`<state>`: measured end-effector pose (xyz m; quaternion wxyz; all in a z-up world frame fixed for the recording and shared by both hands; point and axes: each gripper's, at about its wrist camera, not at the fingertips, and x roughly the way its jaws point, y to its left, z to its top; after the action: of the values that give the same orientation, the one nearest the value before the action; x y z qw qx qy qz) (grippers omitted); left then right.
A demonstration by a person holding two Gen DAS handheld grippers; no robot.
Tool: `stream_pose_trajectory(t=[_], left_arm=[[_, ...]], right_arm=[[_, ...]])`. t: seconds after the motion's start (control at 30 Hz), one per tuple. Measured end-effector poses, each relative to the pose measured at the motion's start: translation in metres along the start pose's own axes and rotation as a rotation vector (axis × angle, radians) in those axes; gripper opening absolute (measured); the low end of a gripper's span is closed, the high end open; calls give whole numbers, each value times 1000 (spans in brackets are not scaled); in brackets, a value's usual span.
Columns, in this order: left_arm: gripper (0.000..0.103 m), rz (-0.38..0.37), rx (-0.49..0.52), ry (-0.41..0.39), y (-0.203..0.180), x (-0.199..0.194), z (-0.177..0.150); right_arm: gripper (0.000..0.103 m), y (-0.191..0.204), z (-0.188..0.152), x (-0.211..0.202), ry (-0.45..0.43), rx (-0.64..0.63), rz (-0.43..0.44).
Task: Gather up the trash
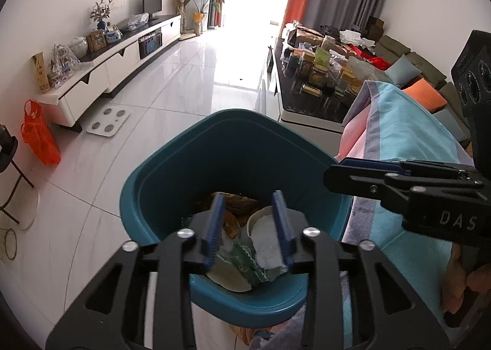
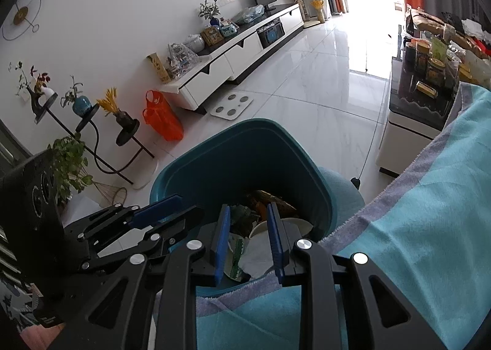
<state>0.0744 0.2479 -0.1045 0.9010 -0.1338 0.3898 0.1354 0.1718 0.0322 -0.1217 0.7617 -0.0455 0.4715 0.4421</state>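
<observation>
A teal trash bin (image 1: 184,138) (image 2: 190,153) stands on the tiled floor right below both grippers. Inside it lie a white tissue (image 1: 267,239), a green printed wrapper (image 1: 247,262) (image 2: 236,267), a pale paper dish (image 2: 294,224) and brown scraps (image 1: 241,201). My left gripper (image 1: 248,196) hangs over the bin's mouth, jaws apart, pads touching nothing. My right gripper (image 2: 248,208) hovers over the bin's near rim with a narrower gap and nothing pressed between its pads. Each gripper shows sideways in the other's view: the right gripper (image 1: 333,173) and the left gripper (image 2: 172,205).
A teal, pink and lilac striped blanket (image 1: 399,129) (image 2: 414,211) drapes against the bin's right side. A cluttered dark coffee table (image 1: 310,104) stands beyond it. A white TV cabinet (image 1: 122,58), an orange bag (image 1: 40,138), a bathroom scale (image 1: 107,119) and a plant stand (image 2: 92,138) are at left.
</observation>
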Motion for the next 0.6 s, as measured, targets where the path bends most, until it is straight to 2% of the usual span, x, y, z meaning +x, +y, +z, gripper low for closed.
stream_pose_trajectory(t=[0.1,0.23,0.3,0.33,0.37,0.47,0.53,0.6], left_arm=[[48,15,10,-20,-1,-8,-3],[77,26,14,-61,-1,-25,-10],[85,27,20,-82,-2,-35,-13],[93,29,21,-90,-2,-40,-16],[97,26,20,-106,-2,-46,-19],[97,3,29,-144,-5,-60,-26],[97,-3,30,-163,-9,-67,-30],[97,-17,27,-191,-14,-77,-34]], right_arm=[[33,-3,-4,-7,-17,5,10],[44,-7,-14,-22,-57,9,6],[53,-9,-18,-30,-77,12,2],[55,-9,-23,-37,-98,11,-5],[58,-10,-25,-41,-109,10,-8],[69,-13,-35,-59,-154,6,-25],[70,-15,-39,-70,-179,2,-37],[77,-17,-47,-84,-215,-3,-48]])
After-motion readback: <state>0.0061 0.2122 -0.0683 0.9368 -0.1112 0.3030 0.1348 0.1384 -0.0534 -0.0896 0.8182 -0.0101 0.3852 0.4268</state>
